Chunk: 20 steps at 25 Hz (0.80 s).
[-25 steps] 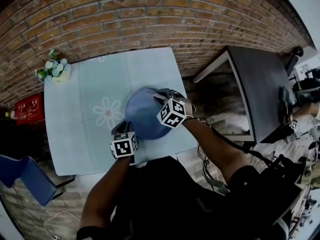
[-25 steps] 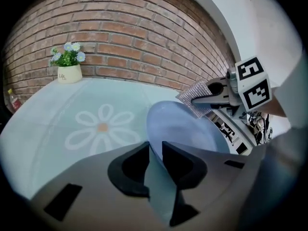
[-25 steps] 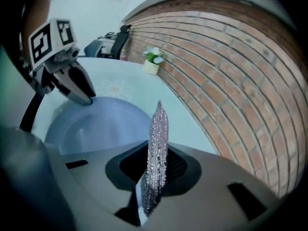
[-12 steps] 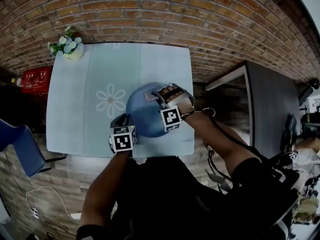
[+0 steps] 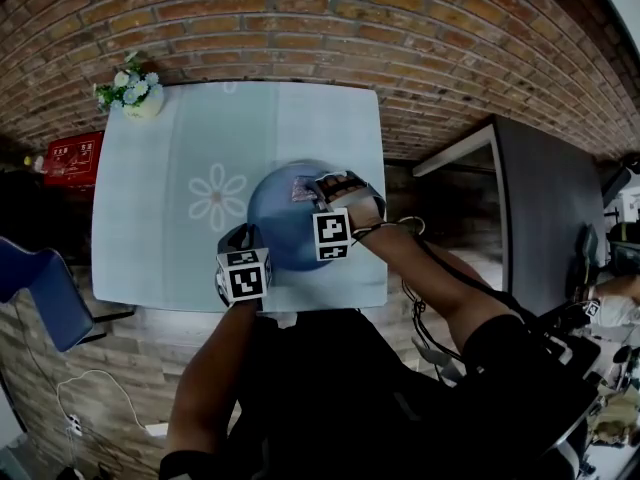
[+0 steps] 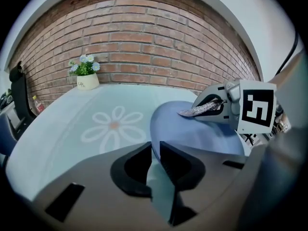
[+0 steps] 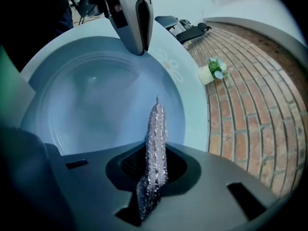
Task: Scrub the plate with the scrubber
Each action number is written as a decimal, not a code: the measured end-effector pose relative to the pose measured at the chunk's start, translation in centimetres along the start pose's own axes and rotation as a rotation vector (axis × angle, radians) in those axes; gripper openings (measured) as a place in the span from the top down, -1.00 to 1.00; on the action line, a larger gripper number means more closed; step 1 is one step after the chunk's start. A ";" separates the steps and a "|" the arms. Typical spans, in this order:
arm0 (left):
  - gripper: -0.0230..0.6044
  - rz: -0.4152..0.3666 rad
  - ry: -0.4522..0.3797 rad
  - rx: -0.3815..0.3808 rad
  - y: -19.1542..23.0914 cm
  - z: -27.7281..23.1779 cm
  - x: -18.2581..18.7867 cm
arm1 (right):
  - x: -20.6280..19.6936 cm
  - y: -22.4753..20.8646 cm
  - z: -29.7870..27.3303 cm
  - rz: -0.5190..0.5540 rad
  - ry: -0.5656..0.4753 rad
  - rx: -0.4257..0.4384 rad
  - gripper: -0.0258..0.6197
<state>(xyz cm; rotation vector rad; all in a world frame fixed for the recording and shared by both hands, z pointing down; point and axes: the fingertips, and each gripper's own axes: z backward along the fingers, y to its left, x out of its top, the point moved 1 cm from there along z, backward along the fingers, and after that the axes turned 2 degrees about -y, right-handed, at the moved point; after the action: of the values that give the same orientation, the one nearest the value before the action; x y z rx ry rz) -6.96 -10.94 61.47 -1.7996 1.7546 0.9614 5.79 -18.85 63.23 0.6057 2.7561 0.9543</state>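
A round blue plate (image 5: 275,223) lies on the pale tablecloth (image 5: 170,168), near the table's front edge. My left gripper (image 5: 244,235) is at the plate's near-left rim. Its jaws have just been closing, and in the left gripper view the rim fills the gap between them (image 6: 155,150). My right gripper (image 5: 312,190) reaches over the plate's far right part, shut on a flat, glittery silver scrubber (image 7: 156,138). The scrubber's tip hangs just above the plate's bowl (image 7: 96,100). The left gripper view also shows the scrubber (image 6: 199,109) over the plate (image 6: 202,134).
A small pot of flowers (image 5: 130,93) stands at the table's far left corner by the brick wall (image 5: 330,18). A red box (image 5: 68,160) and a blue chair (image 5: 40,303) are left of the table. A dark desk (image 5: 540,198) stands to the right.
My right gripper has rolled and sunk closer to the plate with the scrubber. The left gripper has stayed at the near rim.
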 end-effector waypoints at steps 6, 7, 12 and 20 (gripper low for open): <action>0.73 -0.009 0.016 -0.005 0.1 -0.2 0.1 | -1.1 1.4 0.0 -0.111 0.083 0.080 0.73; 0.73 -0.012 0.022 0.001 0.1 -0.2 0.0 | -1.2 1.6 0.1 -0.134 0.096 0.093 0.73; 0.72 -0.017 0.037 -0.021 0.2 -0.5 -0.3 | -1.8 2.6 0.7 -0.240 0.154 0.150 0.73; 0.69 -0.043 0.042 -0.078 0.0 -0.4 -0.1 | -2.2 4.3 1.9 -0.404 0.260 0.226 0.73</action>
<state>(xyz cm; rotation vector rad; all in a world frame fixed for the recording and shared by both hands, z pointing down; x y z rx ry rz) -6.85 -11.18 61.83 -1.9108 1.7181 0.9951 9.72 -15.64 64.46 -0.0649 3.0655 0.6741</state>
